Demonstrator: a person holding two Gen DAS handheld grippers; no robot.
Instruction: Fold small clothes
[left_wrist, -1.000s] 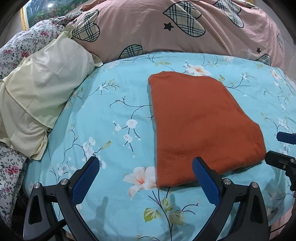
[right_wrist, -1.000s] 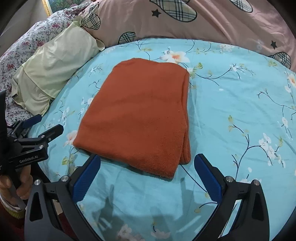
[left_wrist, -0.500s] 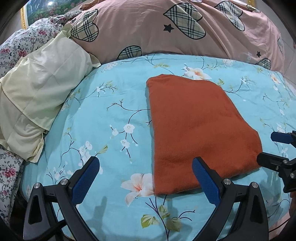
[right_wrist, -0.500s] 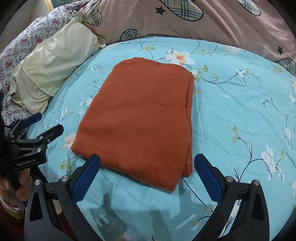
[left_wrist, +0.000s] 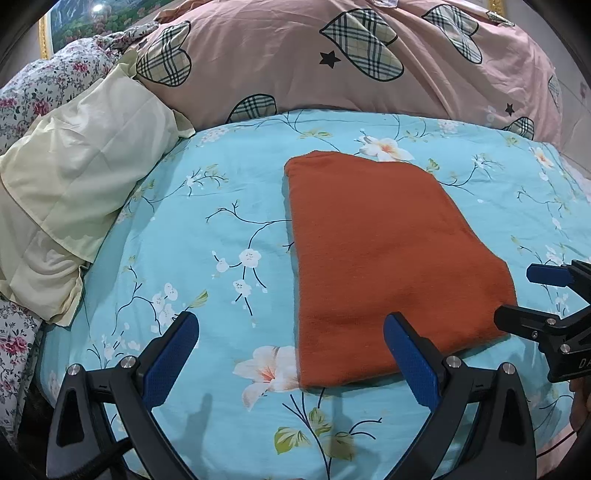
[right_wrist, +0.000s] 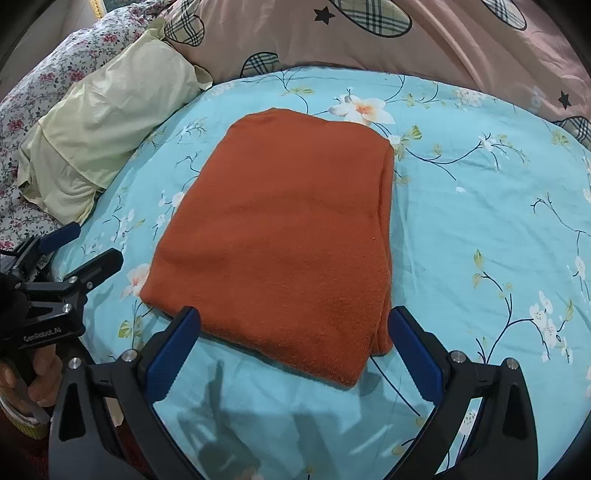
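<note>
Both your tongs, left (left_wrist: 290, 352) and right (right_wrist: 293, 349), hang spread and empty. The cloth (right_wrist: 280, 236) ahead looks folded; next, pinch its near edge.

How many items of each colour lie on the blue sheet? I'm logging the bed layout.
Orange folded cloth: 1
Pale yellow pillow: 1
Pink heart-patterned quilt: 1
Floral bedding: 1
Total: 4

The left hand-held gripper (right_wrist: 90, 254) carries white lettering reading "GenRobot.AI" on its black body.
</note>
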